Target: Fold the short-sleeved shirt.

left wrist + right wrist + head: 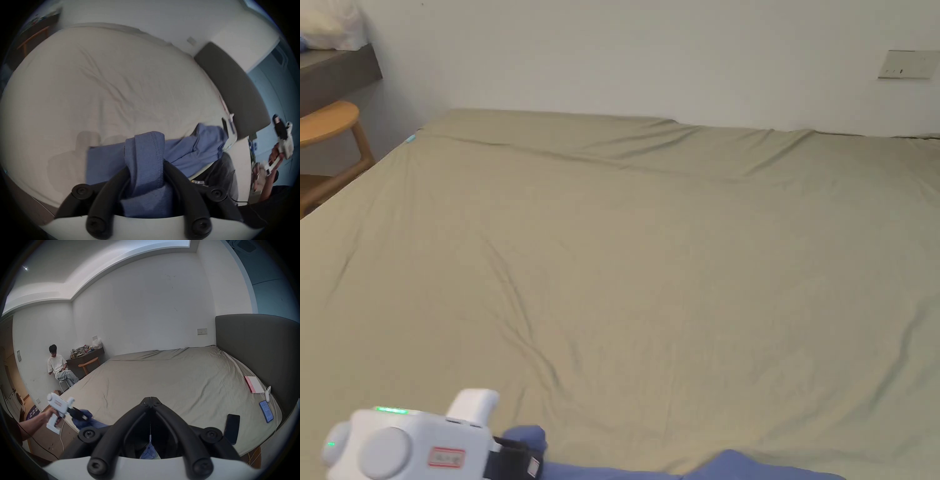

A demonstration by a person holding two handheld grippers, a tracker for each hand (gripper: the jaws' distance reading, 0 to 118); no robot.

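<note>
Olive sheets covered the bed (675, 250), with the blue shirt (203, 146) bunched at its near edge. Left tool (146, 164) was clamped on a shirt fold; right tool (151, 400) had jaws together, holding no cloth between its tips.

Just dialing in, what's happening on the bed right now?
A person holds a gripper in each hand at the near edge of the bed. The left gripper is shut on a bunched fold of the blue shirt, which trails across the sheet. The right gripper has its jaws closed together, a thin white tag and some blue fabric hanging just behind the tips. No fold is laid out yet.
</note>
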